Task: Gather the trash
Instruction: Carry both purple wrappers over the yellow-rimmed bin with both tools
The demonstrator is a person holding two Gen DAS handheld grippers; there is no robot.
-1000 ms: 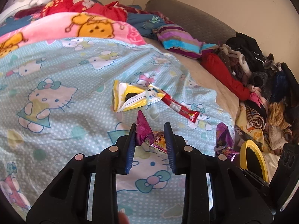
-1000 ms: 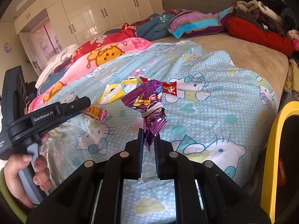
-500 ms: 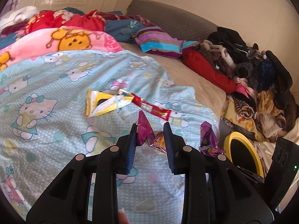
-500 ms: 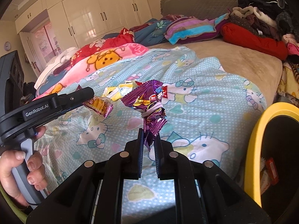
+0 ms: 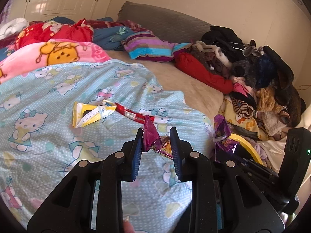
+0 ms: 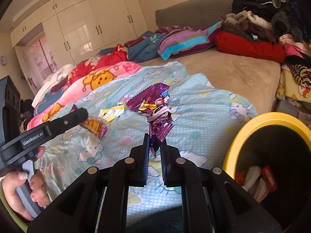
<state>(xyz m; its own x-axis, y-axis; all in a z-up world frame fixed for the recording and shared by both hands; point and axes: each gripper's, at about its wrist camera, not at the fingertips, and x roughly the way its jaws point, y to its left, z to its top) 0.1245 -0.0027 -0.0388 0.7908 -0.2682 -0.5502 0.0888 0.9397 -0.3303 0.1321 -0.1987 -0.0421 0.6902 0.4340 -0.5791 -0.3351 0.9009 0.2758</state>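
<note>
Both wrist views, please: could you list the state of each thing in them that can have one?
Left gripper: shut on a magenta wrapper, held off the bed.
Right gripper: shut on a purple bag, tied with a hair band, held up.
Yellow wrapper: torn open, lying on the quilt.
Red wrapper: lying flat on the quilt.
Bin: open, some trash inside.
Wardrobe doors: closed.

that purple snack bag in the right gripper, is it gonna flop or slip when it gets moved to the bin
The purple snack bag is pinched only at its bottom edge by the right gripper, yet stands up, so it is probably light and crinkly-stiff rather than limp. Its glossy foil looks slippery, so that narrow grip may slide. The hair tie around its middle likely keeps it bunched.
</note>
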